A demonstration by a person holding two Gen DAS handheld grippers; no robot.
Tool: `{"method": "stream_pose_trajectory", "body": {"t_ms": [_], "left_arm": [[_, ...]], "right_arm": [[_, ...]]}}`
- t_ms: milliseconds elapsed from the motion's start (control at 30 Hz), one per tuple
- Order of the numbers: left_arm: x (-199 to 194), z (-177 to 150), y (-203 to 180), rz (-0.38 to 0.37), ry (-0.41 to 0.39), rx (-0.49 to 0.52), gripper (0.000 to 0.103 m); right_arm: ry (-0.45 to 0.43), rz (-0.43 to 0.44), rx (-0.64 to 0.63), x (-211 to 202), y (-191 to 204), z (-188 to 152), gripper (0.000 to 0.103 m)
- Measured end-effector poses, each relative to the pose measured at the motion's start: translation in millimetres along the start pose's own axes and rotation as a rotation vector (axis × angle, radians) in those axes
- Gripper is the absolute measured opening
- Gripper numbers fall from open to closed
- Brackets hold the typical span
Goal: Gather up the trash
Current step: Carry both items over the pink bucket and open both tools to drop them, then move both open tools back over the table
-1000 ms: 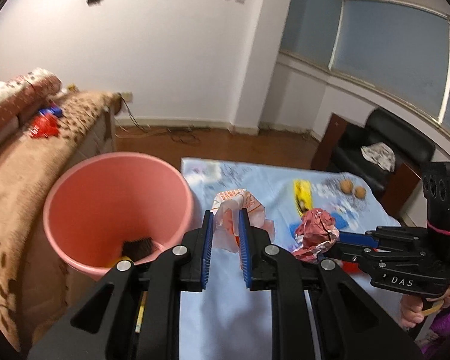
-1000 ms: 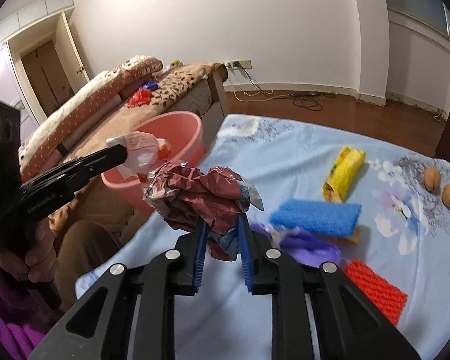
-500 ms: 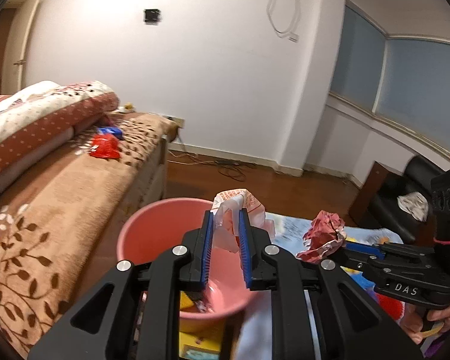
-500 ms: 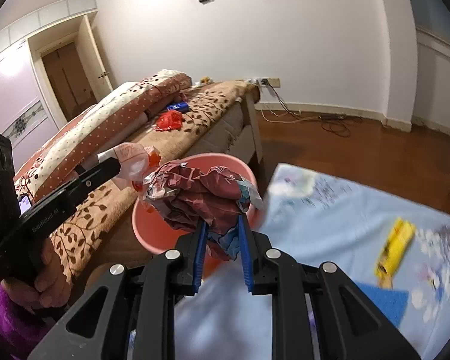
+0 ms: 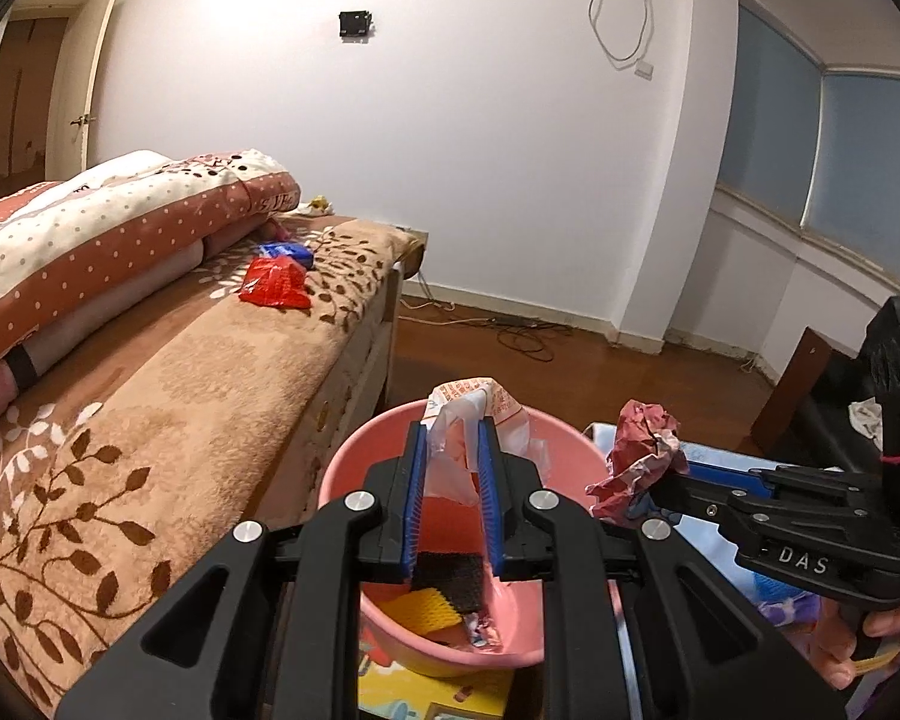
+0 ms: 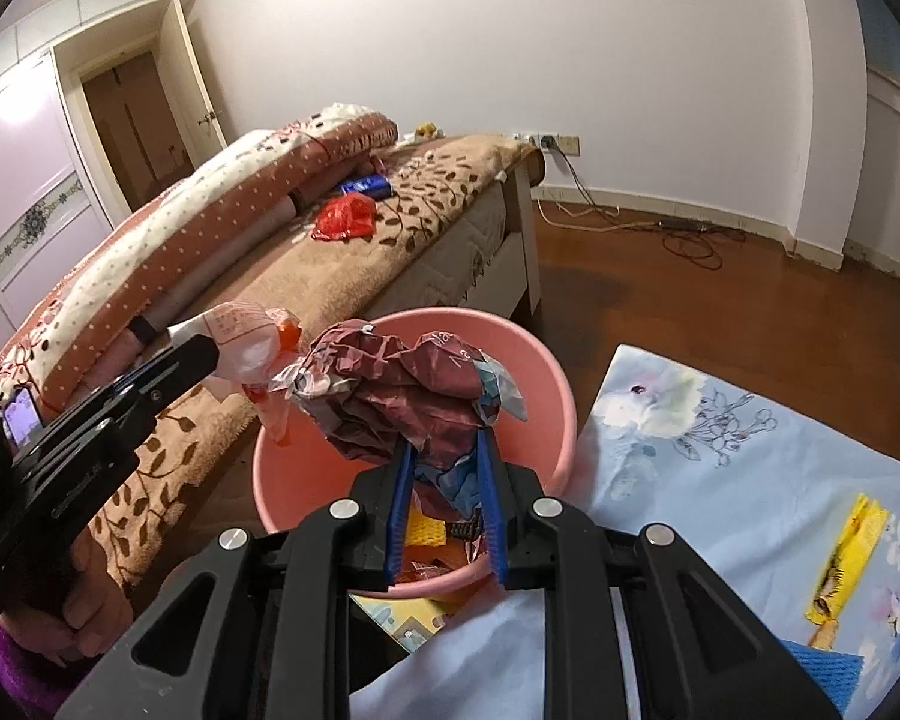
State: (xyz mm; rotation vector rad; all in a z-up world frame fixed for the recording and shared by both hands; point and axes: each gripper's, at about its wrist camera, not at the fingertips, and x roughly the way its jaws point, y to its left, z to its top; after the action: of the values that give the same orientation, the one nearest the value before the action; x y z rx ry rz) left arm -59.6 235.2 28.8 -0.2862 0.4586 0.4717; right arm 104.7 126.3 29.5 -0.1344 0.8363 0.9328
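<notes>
A pink bin (image 5: pixel 354 468) (image 6: pixel 546 360) stands between the bed and the table, with yellow, black and orange trash inside. My left gripper (image 5: pixel 449 438) is shut on a crumpled white and orange plastic wrapper (image 5: pixel 486 405) and holds it over the bin; that wrapper also shows in the right wrist view (image 6: pixel 240 342). My right gripper (image 6: pixel 441 450) is shut on a crumpled dark red wrapper (image 6: pixel 408 390) above the bin, also seen in the left wrist view (image 5: pixel 642 450).
A bed with a brown leaf-pattern blanket (image 5: pixel 150 390) lies left of the bin, with a red bag (image 5: pixel 273 282) and a blue packet (image 5: pixel 285 250) on it. The table's blue floral cloth (image 6: pixel 720 450) carries a yellow wrapper (image 6: pixel 846 564) and a blue sponge (image 6: pixel 834 669).
Both grippers moved left from over the table to above the pink bin, each still holding its wrapper. The bin's inside now shows below the fingers.
</notes>
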Motion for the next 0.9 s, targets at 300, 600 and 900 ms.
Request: {"method": "stream_pose_trajectory", "body": {"t_ms": [300, 600, 900], "left_arm": [[18.6, -7.6, 5.2, 0.017, 0.048, 0.005, 0.020], [26.1, -10.3, 7.0, 0.022, 0.069, -0.002, 0.040], [17.0, -9.0, 8.1, 0.001, 0.071, -0.030, 0.044]], "right_arm": [[0.043, -0.025, 0.008, 28.5, -2.8, 0.4, 0.023], [0.034, -0.028, 0.015, 30.3, -7.1, 3.4, 0.034], [0.006, -0.027, 0.027, 13.3, -9.3, -1.8, 0.043]]}}
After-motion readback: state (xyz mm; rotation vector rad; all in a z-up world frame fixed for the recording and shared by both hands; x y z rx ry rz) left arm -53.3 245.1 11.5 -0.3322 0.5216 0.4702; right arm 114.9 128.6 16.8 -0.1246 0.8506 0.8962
